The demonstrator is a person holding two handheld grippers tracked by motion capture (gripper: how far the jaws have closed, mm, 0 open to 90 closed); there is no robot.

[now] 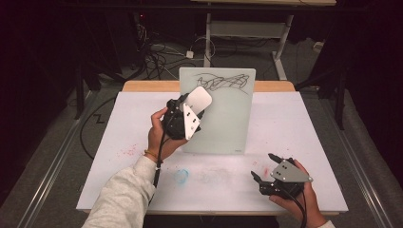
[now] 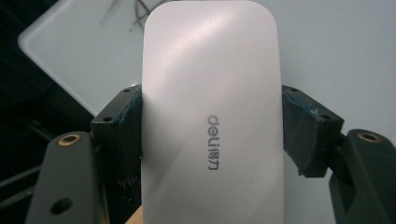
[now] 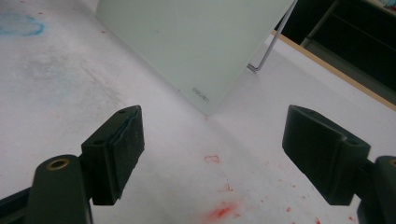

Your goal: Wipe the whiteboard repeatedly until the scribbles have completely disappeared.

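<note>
Clamped between both jaws of the left hand-held gripper (image 2: 210,140), a white eraser (image 2: 212,116) is raised against the propped glass board (image 1: 228,114), below the black scribble (image 1: 223,81). Advise flat contact and even strokes upward. Right hand-held gripper (image 1: 264,168) rests open on the surface (image 1: 304,123).

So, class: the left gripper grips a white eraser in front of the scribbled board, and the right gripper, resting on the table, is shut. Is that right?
Not quite. The right gripper is open: the right gripper view shows its jaws wide apart over bare table. The left gripper does grip the white eraser before the scribbled board.
</note>
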